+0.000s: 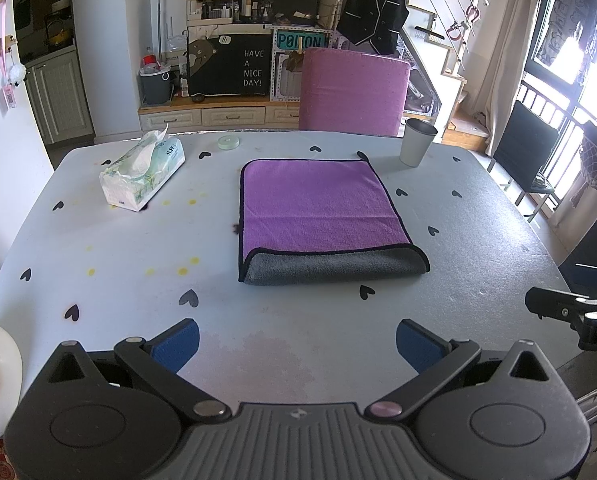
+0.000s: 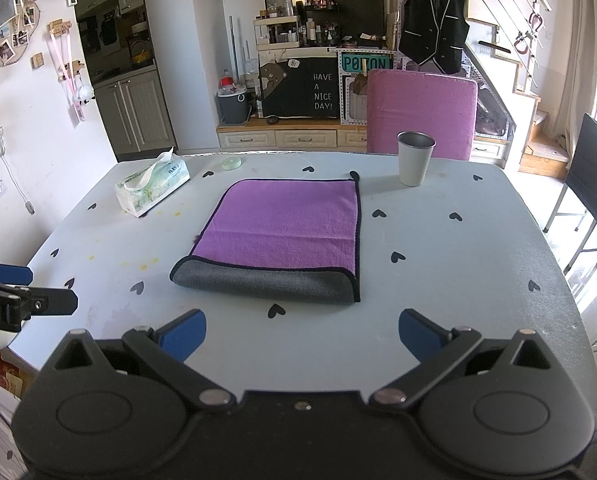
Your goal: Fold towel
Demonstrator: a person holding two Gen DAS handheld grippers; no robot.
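Pale-blue heart-print worktop point(image 1: 98, 240) in lived-in room. Soft purple/grey microfibre towel w/ black trim point(image 1: 318, 208), folded once, lies flat mid-worktop. Looks light, floppy, grippy; best pinched at near corners. Left tongs point(image 1: 297, 344) & right tongs point(image 2: 302, 336) both wide apart, empty, short of towel.

Daylight is pouring in from the window point(image 1: 570, 56) on the right, blowing out its panes to white. The tabletop point(image 1: 478, 216) is catching a soft sheen on that side, and the cup point(image 2: 415, 158) is throwing a faint shadow leftward. Both views are staying sharp mid-frame, bending and darkening toward the corners.
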